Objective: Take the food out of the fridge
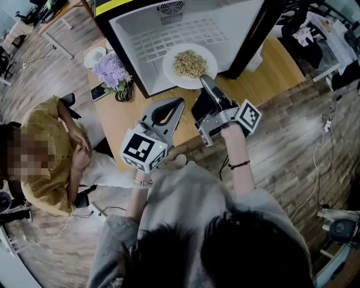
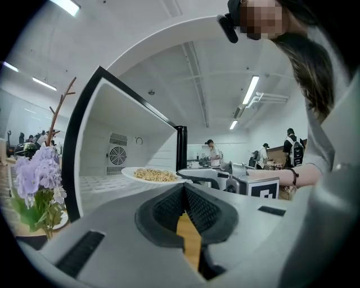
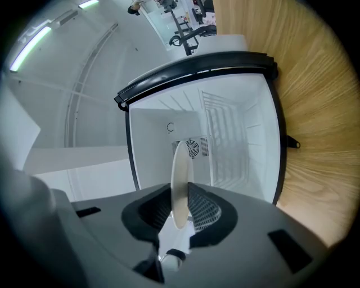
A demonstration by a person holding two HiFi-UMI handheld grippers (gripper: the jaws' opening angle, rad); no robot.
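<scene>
— Entry one: right gripper (image 1: 206, 83). Grip?
— Closed on the near rim of a white plate (image 1: 170, 66). Plate seen edge-on in the right gripper view, pinched between both pads.

— Load on the plate?
— A heap of pale, noodle-like food (image 1: 190, 63), centred, clear of the jaws.

— Place of the plate?
— At the open mouth of the fridge (image 1: 140, 34), mostly over the front part of the white interior. Held about level, raised off the interior floor in the left gripper view.

— Entry two: left gripper (image 1: 180, 102)?
— Jaw tips together, nothing between them. Just left of the right gripper, short of the fridge front, over the worktop (image 1: 270, 70). Apart from the plate.

— The fridge itself?
— Set on the wooden worktop, open side toward the grippers. Black frame, white walls, a round fan grille (image 1: 170, 8) on the back wall.

— Rest of the worktop?
— Along the left edge, just beside the fridge's left wall: purple flowers (image 1: 111, 70). Behind them, a small white dish (image 1: 94, 56). In front, a phone (image 1: 99, 91) and a black coiled cord (image 1: 124, 93).

— Off the worktop?
— A seated person (image 1: 53, 146) near the left edge, hands drawn up to the chest. Wood-plank floor all round.
</scene>
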